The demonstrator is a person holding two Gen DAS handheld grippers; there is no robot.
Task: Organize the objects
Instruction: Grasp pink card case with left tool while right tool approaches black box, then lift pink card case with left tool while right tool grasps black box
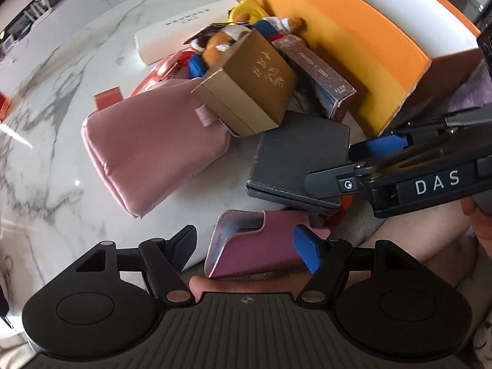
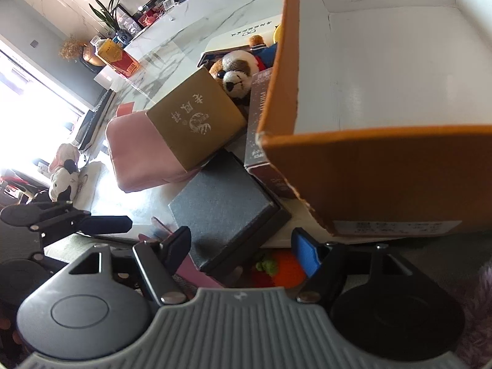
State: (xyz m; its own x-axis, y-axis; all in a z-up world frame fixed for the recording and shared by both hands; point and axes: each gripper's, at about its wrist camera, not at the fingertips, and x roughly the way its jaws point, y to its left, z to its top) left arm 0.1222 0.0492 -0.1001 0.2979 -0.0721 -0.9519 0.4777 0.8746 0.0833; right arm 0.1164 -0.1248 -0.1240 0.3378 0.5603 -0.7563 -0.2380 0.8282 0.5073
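Several risks can be judged from this heap on the white marble table (image 1: pixel 55 98). The gold cardboard box with a printed emblem (image 1: pixel 246 86) is propped tilted on the pink satin pouch (image 1: pixel 147 153), so it may slide off if the pouch is pulled first. The flat dark grey box (image 1: pixel 295 160) is partly over the table edge and may be tipped down by a careless push.

The left gripper (image 1: pixel 246 247) is held with its jaws wide open, and the small mauve leather card sleeve (image 1: pixel 255 246) is seen between them, but it is not pressed by the pads. Its soft, thin material could slip or fold when it is clamped.

The right gripper (image 2: pixel 243 247) is also open and holds nothing; the corner of the grey box and an orange plush toy (image 2: pixel 286 269) lie beneath it. The big orange cardboard box with a white inside (image 2: pixel 369 169) stands empty just beside the heap, at the right.
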